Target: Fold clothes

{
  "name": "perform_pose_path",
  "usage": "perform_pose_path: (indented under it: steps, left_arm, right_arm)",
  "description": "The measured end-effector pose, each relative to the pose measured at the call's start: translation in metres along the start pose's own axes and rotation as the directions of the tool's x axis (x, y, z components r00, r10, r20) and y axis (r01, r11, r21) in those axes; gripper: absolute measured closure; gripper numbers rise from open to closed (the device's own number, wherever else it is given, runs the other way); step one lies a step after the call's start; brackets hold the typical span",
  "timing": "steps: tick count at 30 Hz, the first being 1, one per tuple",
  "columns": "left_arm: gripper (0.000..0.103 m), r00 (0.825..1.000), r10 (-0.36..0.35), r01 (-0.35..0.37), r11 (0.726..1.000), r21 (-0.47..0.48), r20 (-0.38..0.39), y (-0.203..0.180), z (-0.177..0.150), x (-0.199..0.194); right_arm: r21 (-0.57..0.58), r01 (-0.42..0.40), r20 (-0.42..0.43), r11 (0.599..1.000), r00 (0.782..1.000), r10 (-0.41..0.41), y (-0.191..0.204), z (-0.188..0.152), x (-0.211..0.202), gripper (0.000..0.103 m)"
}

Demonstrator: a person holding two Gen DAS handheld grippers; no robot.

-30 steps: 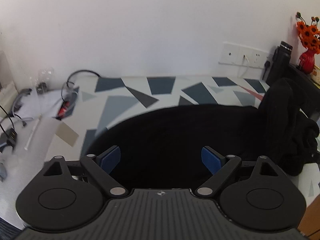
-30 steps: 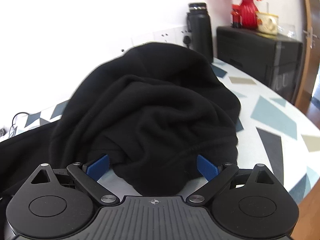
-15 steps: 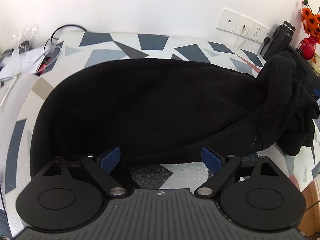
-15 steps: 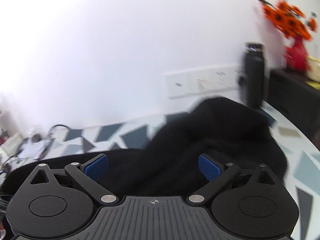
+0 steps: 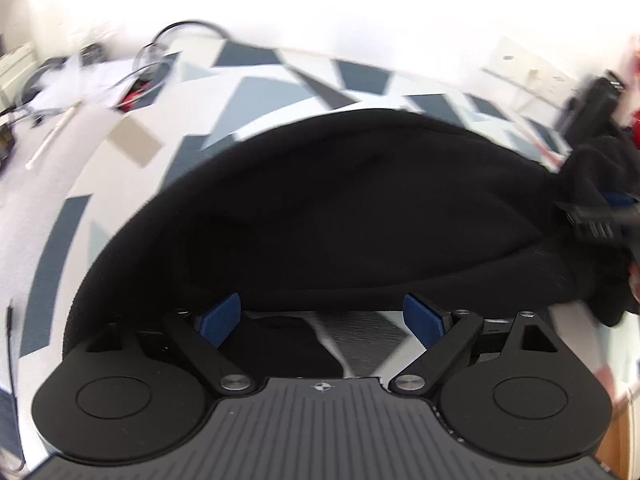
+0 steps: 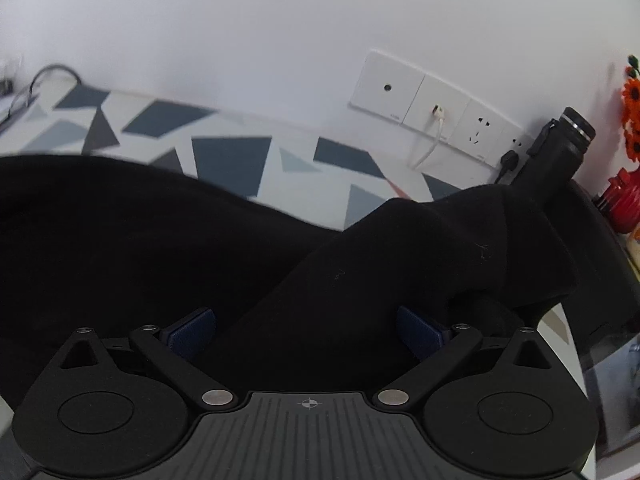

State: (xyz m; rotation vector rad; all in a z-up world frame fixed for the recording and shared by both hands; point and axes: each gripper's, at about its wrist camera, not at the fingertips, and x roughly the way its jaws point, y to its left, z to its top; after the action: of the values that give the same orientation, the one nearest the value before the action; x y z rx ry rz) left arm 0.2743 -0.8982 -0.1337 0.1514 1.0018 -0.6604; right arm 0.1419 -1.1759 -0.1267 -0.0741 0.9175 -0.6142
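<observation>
Black garment (image 5: pixel 360 208) lies spread across the patterned bench (image 5: pixel 248 92), one end bunched into a heap (image 6: pixel 460 248) on the right by the bottle (image 6: pixel 560 156).

Left gripper (image 5: pixel 322 320): fingers wide apart, nothing held, poised at the garment's near hem with bare bench showing between the pads. Right gripper (image 6: pixel 306 334): fingers spread wide, fabric lying between them, but pads don't look pressed on it, so I read no grip.

Risks:
- Black on black, layers unreadable. Left could pinch one layer only, or scrape the bench.
- Right closing on that thick fold may grab several layers and drag the whole heap.
- Pulling the heap could knock the bottle or vase (image 6: pixel 624 200) behind it.

Room: left of bench is open up to the cables (image 5: pixel 168 52); far edge meets the wall; right side is tight.
</observation>
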Motion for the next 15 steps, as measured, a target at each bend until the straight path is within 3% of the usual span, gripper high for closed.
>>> perform_pose_path:
  steps: [4,7,15]
  left_arm:
    - [0.013,0.998,0.065,-0.065,0.997,-0.043,-0.014,0.001,0.006,0.008]
    - [0.013,0.994,0.109,-0.11,0.993,-0.034,-0.017,-0.007,0.013,0.013]
    - [0.013,0.989,0.145,-0.145,0.989,-0.021,-0.003,-0.052,0.034,0.041]
  right_arm:
    - [-0.129,0.022,0.008,0.991,1.0,-0.021,0.01,-0.017,0.007,0.003]
    - [-0.142,0.016,0.015,0.99,1.0,-0.014,0.0,-0.02,0.01,0.002]
    - [-0.102,0.084,0.007,0.991,0.997,-0.083,-0.076,-0.036,0.035,0.001]
